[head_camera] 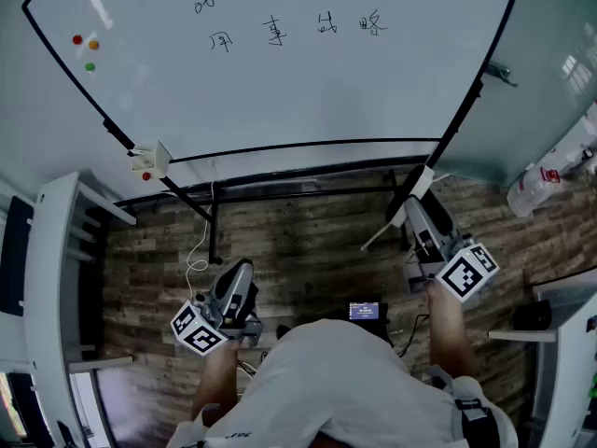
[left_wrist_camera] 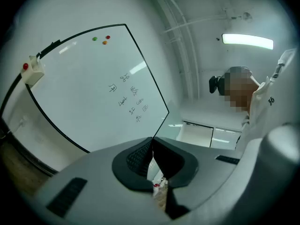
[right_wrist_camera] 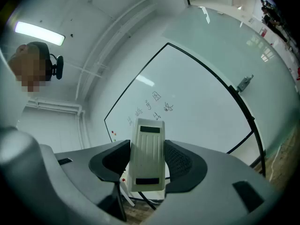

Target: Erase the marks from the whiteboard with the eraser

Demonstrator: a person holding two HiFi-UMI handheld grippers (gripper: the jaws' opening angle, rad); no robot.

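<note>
Eraser [right_wrist_camera: 147, 156]: white, ribbed, one dark strip near each end; clamped in the right gripper [right_wrist_camera: 147, 150]; long axis along the jaws, far end toward 12 o'clock, aimed at the whiteboard [right_wrist_camera: 201, 111].
Right gripper pads: pressed on the eraser's two long sides, spread no wider than the eraser.
Right gripper place: 4 o'clock in the head view [head_camera: 424, 215], marker cube nearest the person, nose toward the board's lower right corner.
Marks [head_camera: 284, 9]: two rows of dark handwriting at the board's 12 o'clock, well apart from the eraser, unwiped.
Magnets [head_camera: 85, 49]: red, orange, green, at the board's 10 o'clock.
Small box [head_camera: 151, 160]: white with red dots, on the frame's lower left corner.
Left gripper [left_wrist_camera: 151, 146]: jaws closed tip to tip, nothing between; 7 o'clock in the head view [head_camera: 233, 292], well apart from the board.
Floor [head_camera: 308, 241]: wood planks under the board's black stand.
</note>
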